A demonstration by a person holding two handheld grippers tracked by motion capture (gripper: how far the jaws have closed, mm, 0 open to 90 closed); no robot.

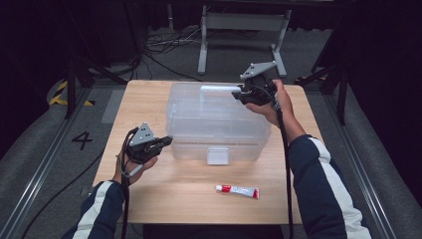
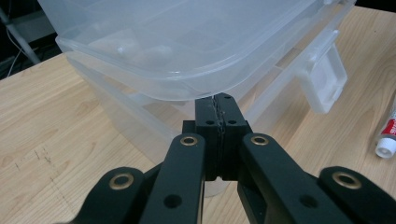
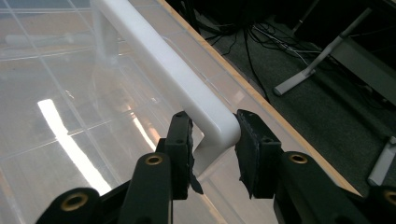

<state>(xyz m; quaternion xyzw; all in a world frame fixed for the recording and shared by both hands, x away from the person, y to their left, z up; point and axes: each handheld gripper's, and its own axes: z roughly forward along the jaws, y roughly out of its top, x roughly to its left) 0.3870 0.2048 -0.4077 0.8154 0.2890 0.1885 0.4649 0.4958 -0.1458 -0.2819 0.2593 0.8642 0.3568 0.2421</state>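
A clear plastic box (image 1: 214, 124) with its lid on stands in the middle of the wooden table (image 1: 189, 199). My left gripper (image 1: 169, 141) is at the box's front left corner. In the left gripper view its jaws are shut, with nothing between them, and the left gripper (image 2: 219, 100) has its tips just under the lid's rim (image 2: 187, 88). My right gripper (image 1: 236, 93) is at the right end of the white handle (image 1: 216, 88) on the lid. In the right gripper view the handle's end (image 3: 215, 123) lies between the open jaws of the right gripper (image 3: 212, 135), with a small gap at the left pad (image 3: 182, 140).
A red and white tube (image 1: 238, 190) lies near the table's front edge, right of centre. The box's white latch (image 1: 218, 156) hangs at its front wall. A metal stand (image 1: 239, 30) and cables lie on the floor beyond the far table edge (image 3: 261, 102).
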